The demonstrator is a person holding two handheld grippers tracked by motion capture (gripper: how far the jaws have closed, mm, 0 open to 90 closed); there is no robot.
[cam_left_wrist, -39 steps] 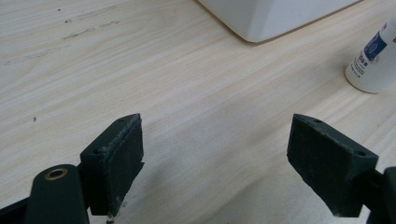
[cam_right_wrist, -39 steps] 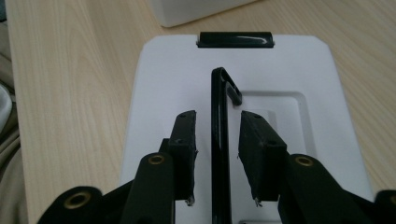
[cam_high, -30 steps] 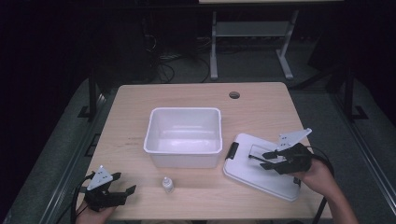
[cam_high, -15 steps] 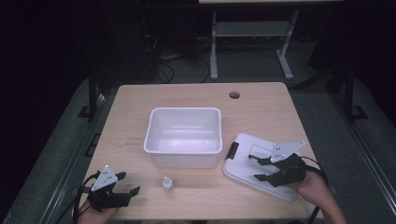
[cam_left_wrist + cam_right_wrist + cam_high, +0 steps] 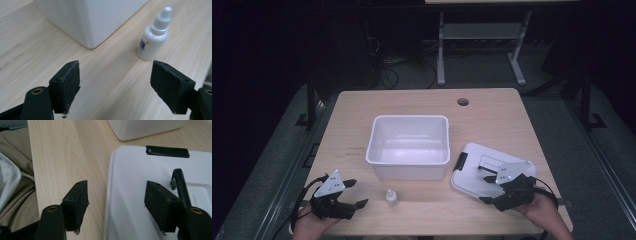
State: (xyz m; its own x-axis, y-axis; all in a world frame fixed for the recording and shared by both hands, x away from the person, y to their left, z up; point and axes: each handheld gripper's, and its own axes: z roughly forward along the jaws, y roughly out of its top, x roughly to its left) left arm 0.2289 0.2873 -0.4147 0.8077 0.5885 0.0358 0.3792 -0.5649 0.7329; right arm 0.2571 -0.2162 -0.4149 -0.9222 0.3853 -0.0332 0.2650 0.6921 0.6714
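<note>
You have one wooden table [image 5: 357, 120] in front of you. It carries one white tub [image 5: 409, 146] at the centre, one white lid [image 5: 477, 162] at the near right, and one small dropper bottle [image 5: 391, 198] at the near centre. The lid bears one black latch [image 5: 459, 161] and one black handle [image 5: 179, 183]. The table has one cable hole [image 5: 463, 102] at the far right.

Both grippers are black, the left gripper [image 5: 347, 196] and right gripper [image 5: 488, 189] each topped by a grey three-cornered plate with small dark dots and trailing a black cable. The jaws are blocky, with brass-ringed holes at the base. Hands are bare.
</note>
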